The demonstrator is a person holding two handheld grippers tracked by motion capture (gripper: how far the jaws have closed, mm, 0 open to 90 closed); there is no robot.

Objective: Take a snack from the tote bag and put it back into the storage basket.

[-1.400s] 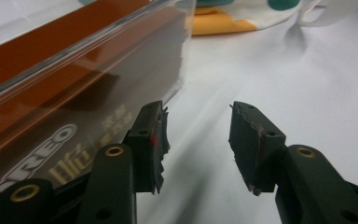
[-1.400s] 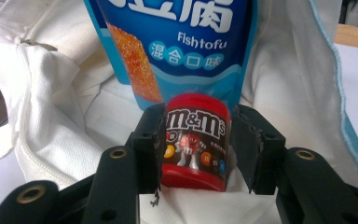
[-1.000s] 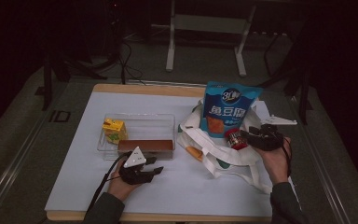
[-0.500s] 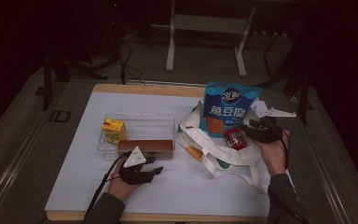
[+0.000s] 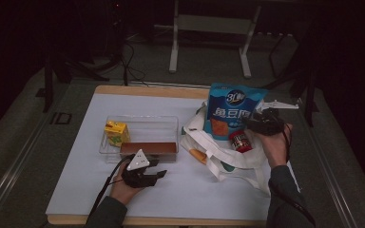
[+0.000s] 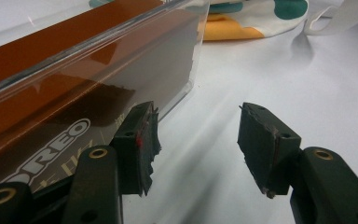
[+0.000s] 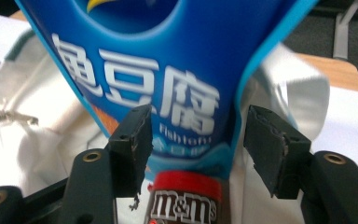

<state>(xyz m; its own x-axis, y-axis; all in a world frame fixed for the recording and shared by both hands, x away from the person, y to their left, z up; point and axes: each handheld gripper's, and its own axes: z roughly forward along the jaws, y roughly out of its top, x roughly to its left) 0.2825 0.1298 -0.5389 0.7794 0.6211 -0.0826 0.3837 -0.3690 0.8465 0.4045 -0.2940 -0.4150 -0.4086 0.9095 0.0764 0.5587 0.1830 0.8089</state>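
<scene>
Blue snack pouch [image 5: 234, 111] stands upright in our white tote bag [image 5: 218, 154] near the table's [image 5: 76, 190] right edge, a red candy tube [image 5: 240, 141] beside it; the biscuit box [image 5: 148, 148] and yellow carton [image 5: 115, 133] wait in the clear bin [image 5: 142, 122], so packing looks partly done. Our left hand-held gripper [image 6: 198, 135] hangs half open and empty by the bin. Our right hand-held gripper [image 7: 193, 140], jaws just widening, grips nothing; the glossy pouch with white lettering stands behind it, edge between the jaws
</scene>
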